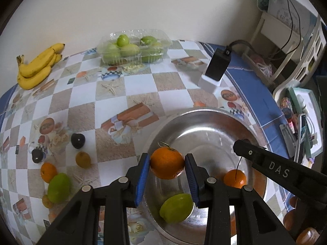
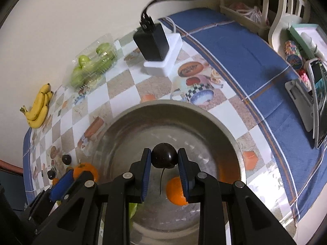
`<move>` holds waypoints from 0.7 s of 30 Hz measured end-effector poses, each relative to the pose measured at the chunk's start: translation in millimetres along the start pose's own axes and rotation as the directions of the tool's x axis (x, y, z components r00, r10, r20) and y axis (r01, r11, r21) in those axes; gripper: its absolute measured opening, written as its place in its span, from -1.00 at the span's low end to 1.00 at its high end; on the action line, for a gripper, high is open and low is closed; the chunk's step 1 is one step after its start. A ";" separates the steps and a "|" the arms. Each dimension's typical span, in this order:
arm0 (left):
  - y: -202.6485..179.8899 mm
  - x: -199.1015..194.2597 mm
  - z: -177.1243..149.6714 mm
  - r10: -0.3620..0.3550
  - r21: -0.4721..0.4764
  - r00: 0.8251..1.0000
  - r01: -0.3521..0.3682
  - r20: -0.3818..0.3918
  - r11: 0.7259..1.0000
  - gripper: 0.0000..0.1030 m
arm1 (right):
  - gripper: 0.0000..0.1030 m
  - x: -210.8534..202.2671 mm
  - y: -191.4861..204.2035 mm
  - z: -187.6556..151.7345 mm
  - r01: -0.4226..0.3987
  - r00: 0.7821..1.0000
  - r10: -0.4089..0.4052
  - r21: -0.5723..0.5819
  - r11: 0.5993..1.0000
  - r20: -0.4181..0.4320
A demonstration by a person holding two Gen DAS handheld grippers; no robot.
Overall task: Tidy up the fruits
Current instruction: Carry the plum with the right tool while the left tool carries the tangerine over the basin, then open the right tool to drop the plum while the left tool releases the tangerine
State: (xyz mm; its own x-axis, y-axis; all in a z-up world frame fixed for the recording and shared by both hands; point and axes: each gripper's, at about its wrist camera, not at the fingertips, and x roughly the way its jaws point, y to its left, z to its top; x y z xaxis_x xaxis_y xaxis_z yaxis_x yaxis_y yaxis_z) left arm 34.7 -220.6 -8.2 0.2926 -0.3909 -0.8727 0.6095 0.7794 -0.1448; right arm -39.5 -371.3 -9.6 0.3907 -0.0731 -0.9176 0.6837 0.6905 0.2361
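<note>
My left gripper [image 1: 167, 166] is shut on an orange [image 1: 167, 163], held above the near-left rim of a steel bowl [image 1: 204, 114]. In the bowl lie a green fruit [image 1: 176, 207] and another orange [image 1: 235, 178]. My right gripper [image 2: 164, 159] is shut on a dark cherry [image 2: 164, 156] with a hanging stem, over the middle of the bowl [image 2: 169, 107]. The orange [image 2: 177, 192] and the green fruit [image 2: 133, 209] in the bowl show beneath it. The left gripper with its orange [image 2: 85, 170] appears at the lower left of the right wrist view.
Left of the bowl lie two cherries [image 1: 78, 140], a brownish fruit [image 1: 83, 159], an orange [image 1: 48, 172] and a green fruit [image 1: 59, 187]. Bananas [image 1: 36, 67] and a clear box of green fruit [image 1: 132, 48] sit by the wall. A black adapter [image 1: 217, 65] stands on a white block.
</note>
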 end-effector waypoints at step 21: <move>-8.7 17.3 -6.5 0.007 0.017 0.999 -0.006 -0.045 1.000 -0.26 | -0.46 22.7 -9.8 -1.6 0.036 0.997 -0.035 0.012 0.999 -0.068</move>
State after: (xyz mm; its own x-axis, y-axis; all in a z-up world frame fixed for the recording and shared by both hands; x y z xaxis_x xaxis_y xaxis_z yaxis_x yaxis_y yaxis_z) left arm 29.6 -231.0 -25.1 0.2634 -0.3631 -0.8938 0.6204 0.7732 -0.1313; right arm -38.3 -378.6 -33.3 0.3234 -0.0478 -0.9451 0.7046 0.6788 0.2067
